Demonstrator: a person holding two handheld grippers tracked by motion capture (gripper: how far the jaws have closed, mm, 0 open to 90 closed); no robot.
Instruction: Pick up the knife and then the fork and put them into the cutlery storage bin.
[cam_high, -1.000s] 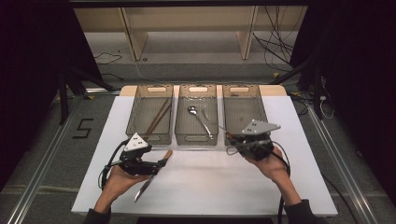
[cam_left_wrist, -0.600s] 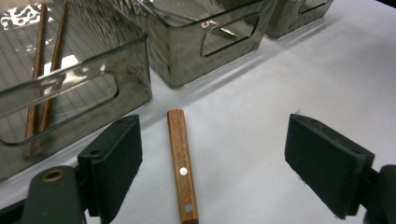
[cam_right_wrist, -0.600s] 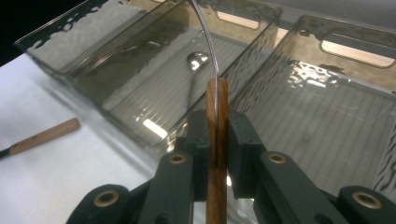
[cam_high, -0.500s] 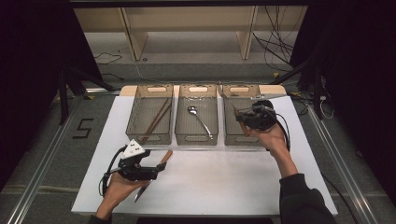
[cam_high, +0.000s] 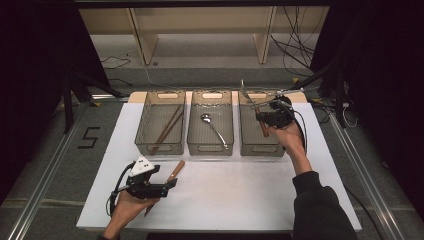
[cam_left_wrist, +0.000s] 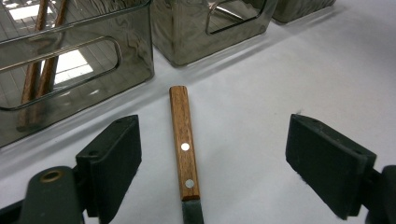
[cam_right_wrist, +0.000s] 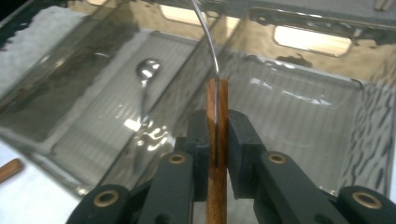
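A white table (cam_high: 240, 195) takes up the middle and lower part of the high view, and three smoky clear bins stand in a row across its upper half. The left bin (cam_high: 161, 122) holds a pair of brown chopsticks (cam_high: 167, 129) lying slantwise, the middle bin (cam_high: 212, 121) holds a metal spoon (cam_high: 214, 129) with its bowl toward the top of the frame, and the right bin (cam_high: 260, 125) sits right of centre. Over that right bin, in the upper right of the high view, the right gripper (cam_high: 265, 119) is clamped on a wood-handled fork (cam_right_wrist: 216, 140); in the right gripper view its two black jaws press on the wooden handle from both sides at lower centre, and the thin metal stem curves up and out of the top of the frame above the bin's ribbed floor. In the lower left of the high view the left gripper (cam_high: 167, 186) is low over the table, jaws spread wide apart. A wood-handled knife (cam_left_wrist: 185, 149) lies flat on the white surface in the gap between those jaws without touching either, its riveted handle pointing up the left gripper view toward the bins and the start of its blade at the bottom edge.
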